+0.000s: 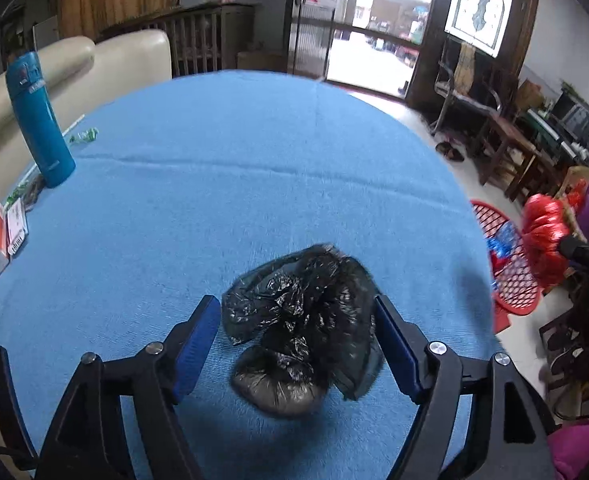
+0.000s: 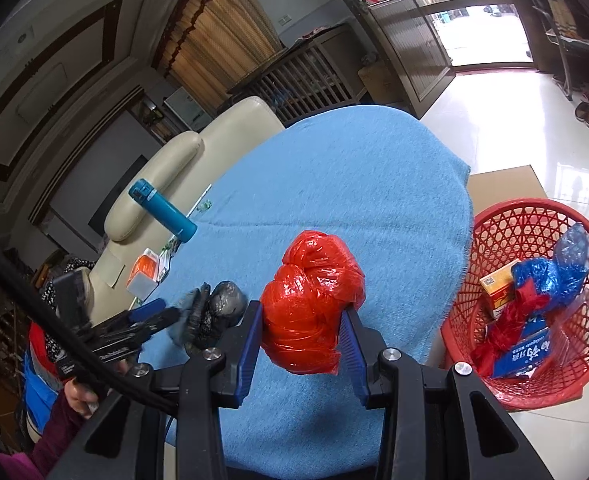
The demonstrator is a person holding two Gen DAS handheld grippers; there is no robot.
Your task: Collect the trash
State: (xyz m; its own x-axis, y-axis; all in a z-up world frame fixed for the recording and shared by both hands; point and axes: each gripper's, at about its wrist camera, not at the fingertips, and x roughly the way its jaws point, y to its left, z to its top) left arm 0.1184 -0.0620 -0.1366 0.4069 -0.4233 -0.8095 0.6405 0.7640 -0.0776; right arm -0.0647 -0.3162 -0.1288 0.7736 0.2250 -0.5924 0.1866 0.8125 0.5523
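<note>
So the red plastic mesh basket [image 2: 490, 236] on the floor already has some trash in it: a knotted blue plastic bag [image 2: 554, 272], a red one and a couple of cartons. My right hand-held gripper [image 2: 302, 338] is pinching a knotted red plastic bag [image 2: 310, 300], held above the blue-clothed worktop [image 2: 334, 184], not yet over the basket. My left hand-held gripper [image 1: 298, 320] points steeply down, jaws spread around a crumpled black plastic bag [image 1: 302, 316] lying on the worktop, pads not pressing on it. Wrappers near the teal flask [image 1: 40, 120] look left too.
</note>
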